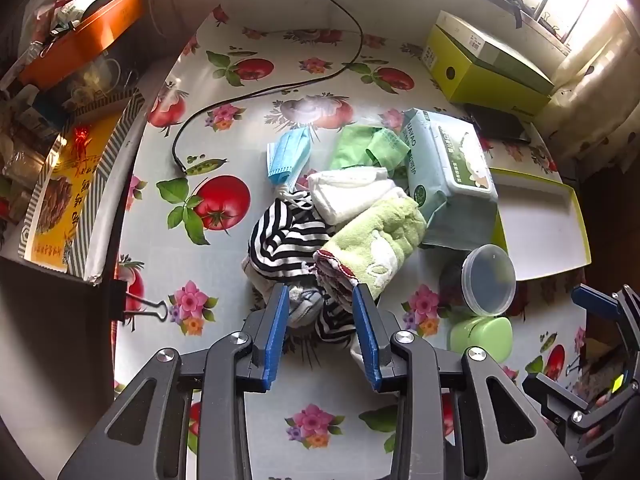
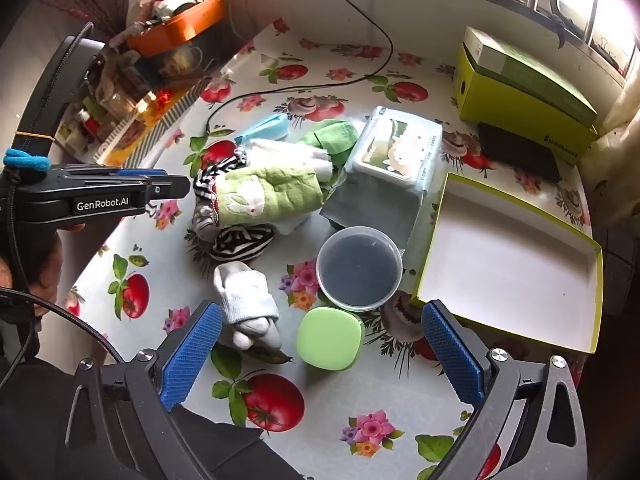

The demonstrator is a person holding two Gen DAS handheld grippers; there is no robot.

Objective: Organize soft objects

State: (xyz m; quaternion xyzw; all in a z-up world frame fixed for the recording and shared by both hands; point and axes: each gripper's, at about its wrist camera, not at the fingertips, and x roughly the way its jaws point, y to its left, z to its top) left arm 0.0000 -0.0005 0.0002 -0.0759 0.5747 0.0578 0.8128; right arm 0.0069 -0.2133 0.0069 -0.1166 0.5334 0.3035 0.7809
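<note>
A heap of soft things lies mid-table: a green rabbit towel [image 1: 376,240] [image 2: 268,196] on top, a white cloth [image 1: 348,192], a striped cloth [image 1: 280,236], a blue face mask [image 1: 288,156] and a green cloth [image 1: 368,146]. My left gripper [image 1: 322,300] hangs over the heap's near end, open, with a grey sock toe and striped cloth showing below the gap; its right pad brushes the towel's edge. A white sock [image 2: 248,304] lies apart, by the left finger of my right gripper [image 2: 320,312]. That gripper is wide open and holds nothing.
A clear plastic tub [image 2: 360,268] and a green case [image 2: 330,338] sit below the right gripper. An open white-lined box [image 2: 508,260] stands to the right, with a wipes pack [image 2: 396,152] behind. A green carton [image 1: 488,68], a black cable [image 1: 260,92] and cluttered shelves [image 1: 84,36] ring the table.
</note>
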